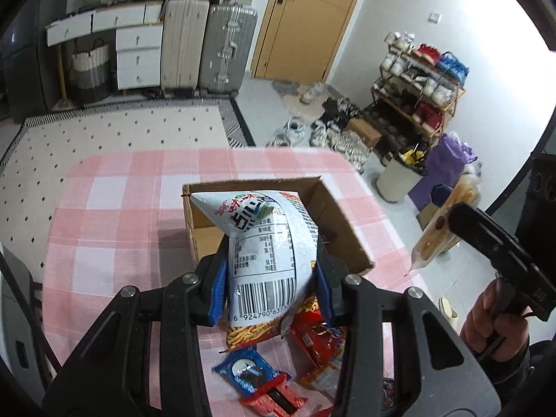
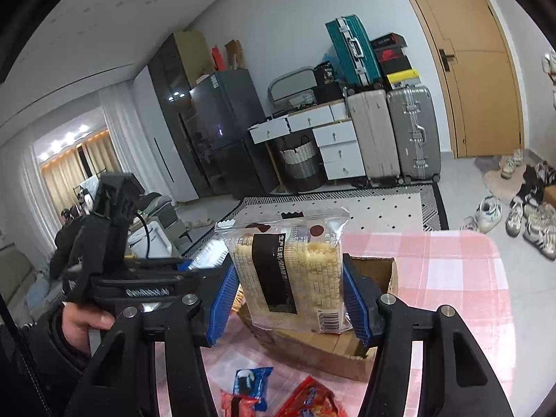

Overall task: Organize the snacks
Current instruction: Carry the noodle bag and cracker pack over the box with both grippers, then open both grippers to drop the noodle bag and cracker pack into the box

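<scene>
My left gripper [image 1: 269, 278] is shut on a white snack bag [image 1: 267, 243] with a barcode, held in the air over the near wall of an open cardboard box [image 1: 344, 222]. My right gripper [image 2: 290, 295] is shut on a clear pack of pale crackers [image 2: 295, 271], lifted above the same cardboard box [image 2: 351, 358]. In the left wrist view the cracker pack [image 1: 441, 232] hangs to the right of the box, beyond the table's edge, in the other gripper, with a hand [image 1: 493, 316] on its handle. Loose snacks lie on the table below: a blue cookie pack [image 1: 250, 371] and red packets [image 1: 319, 347].
The box stands on a pink checked tablecloth [image 1: 114, 229]. A patterned rug [image 1: 121, 139] lies beyond the table. A shoe rack [image 1: 417, 87], a bin [image 1: 396, 177] and many shoes are at the right. Suitcases [image 2: 392, 135] and white drawers [image 2: 337, 153] line the far wall.
</scene>
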`<action>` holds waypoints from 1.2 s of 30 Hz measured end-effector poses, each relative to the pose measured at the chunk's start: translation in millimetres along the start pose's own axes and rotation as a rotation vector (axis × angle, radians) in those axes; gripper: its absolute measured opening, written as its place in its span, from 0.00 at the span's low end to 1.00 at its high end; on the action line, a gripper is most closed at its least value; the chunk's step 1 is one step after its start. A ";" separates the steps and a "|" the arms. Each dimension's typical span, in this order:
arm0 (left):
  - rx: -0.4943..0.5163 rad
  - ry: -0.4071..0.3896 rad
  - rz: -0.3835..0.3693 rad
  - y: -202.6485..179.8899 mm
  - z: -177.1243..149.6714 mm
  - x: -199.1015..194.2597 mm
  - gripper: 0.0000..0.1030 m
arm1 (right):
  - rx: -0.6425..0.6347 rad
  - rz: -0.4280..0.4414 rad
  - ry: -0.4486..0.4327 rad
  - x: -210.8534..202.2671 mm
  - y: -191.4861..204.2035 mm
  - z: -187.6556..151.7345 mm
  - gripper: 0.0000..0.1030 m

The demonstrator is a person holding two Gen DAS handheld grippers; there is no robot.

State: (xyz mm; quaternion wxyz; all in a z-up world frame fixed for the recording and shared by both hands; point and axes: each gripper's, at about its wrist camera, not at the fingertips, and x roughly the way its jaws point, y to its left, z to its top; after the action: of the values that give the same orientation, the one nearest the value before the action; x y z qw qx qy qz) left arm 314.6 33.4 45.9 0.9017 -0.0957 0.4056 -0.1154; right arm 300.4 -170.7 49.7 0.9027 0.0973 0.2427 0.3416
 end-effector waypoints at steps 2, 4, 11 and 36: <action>-0.016 0.006 -0.016 4.9 2.7 13.1 0.37 | 0.022 0.004 0.016 15.5 -7.8 -1.1 0.56; -0.023 0.016 -0.022 7.7 1.3 26.8 0.37 | 0.030 -0.002 0.033 28.8 -13.5 -6.7 0.56; -0.086 0.043 -0.037 28.5 -5.9 75.7 0.37 | 0.058 -0.019 0.090 73.0 -33.0 -19.2 0.56; -0.119 0.063 -0.015 41.5 -18.2 98.6 0.67 | 0.062 -0.101 0.080 87.3 -55.8 -36.3 0.88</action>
State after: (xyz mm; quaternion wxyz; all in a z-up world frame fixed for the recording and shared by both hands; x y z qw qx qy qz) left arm 369.8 43.5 -46.9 0.8802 -0.1483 0.4394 -0.1006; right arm 370.5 -154.0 -33.2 0.9049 0.0991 0.2939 0.2914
